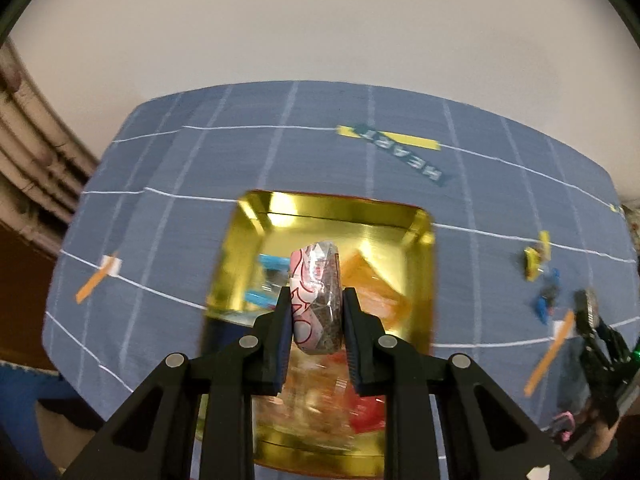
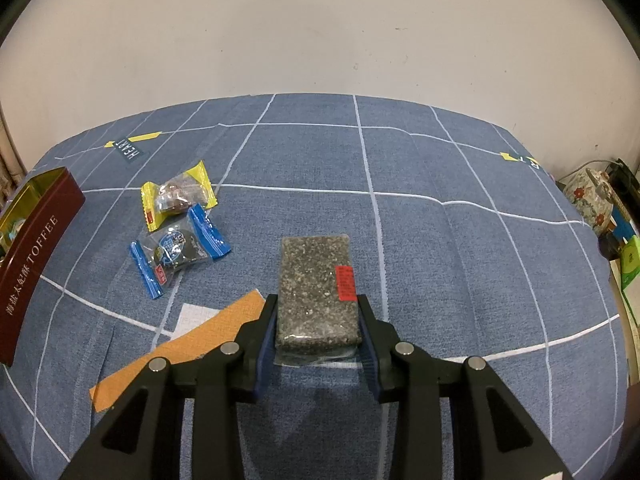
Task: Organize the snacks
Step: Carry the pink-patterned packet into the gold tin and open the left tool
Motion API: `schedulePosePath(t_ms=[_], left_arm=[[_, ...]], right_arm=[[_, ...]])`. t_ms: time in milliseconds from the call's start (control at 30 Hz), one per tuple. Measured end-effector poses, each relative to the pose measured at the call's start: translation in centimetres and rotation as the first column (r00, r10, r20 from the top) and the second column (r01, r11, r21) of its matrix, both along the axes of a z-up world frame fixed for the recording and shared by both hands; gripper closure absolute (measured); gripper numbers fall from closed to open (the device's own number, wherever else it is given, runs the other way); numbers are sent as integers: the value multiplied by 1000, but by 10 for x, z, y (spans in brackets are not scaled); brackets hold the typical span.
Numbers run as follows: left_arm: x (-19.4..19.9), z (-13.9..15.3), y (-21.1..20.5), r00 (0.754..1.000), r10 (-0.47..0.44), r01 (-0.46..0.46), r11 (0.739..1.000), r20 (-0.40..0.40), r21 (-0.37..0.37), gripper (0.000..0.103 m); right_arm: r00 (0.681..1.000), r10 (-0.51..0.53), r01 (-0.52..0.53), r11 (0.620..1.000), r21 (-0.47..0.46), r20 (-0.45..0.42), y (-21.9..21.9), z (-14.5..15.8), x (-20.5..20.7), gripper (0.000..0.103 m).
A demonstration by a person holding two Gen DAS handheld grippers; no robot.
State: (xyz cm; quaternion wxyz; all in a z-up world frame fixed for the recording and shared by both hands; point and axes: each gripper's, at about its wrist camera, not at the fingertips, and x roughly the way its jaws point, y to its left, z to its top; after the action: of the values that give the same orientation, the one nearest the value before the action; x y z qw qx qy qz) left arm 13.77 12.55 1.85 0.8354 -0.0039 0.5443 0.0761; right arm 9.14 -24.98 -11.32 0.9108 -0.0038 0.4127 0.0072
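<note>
My left gripper (image 1: 317, 305) is shut on a pink-and-grey wrapped snack (image 1: 317, 295) and holds it over the open gold tin (image 1: 420, 264), which holds several wrapped snacks. My right gripper (image 2: 318, 312) is shut on a dark speckled sesame bar (image 2: 316, 288) with a red label, low over the blue cloth. A yellow-wrapped candy (image 2: 178, 194) and a blue-wrapped candy (image 2: 178, 250) lie on the cloth to its left. The tin's maroon side marked TOFFEE (image 2: 32, 264) shows at the far left of the right wrist view.
A blue grid-pattern cloth (image 2: 460, 260) covers the table against a white wall. An orange strip (image 2: 180, 344) with a white patch lies near the right gripper. A floral teapot (image 2: 588, 200) and clutter stand off the table's right edge. The right gripper (image 1: 592, 320) shows in the left wrist view.
</note>
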Motion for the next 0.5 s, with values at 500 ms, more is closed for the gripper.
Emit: schedulePosePath(t_ms=[500], left_arm=[[15, -44, 21, 997, -16, 16, 1000, -76, 9, 83]], right_arm=[[1000, 2, -2, 1000, -4, 0, 0, 0, 0, 66]])
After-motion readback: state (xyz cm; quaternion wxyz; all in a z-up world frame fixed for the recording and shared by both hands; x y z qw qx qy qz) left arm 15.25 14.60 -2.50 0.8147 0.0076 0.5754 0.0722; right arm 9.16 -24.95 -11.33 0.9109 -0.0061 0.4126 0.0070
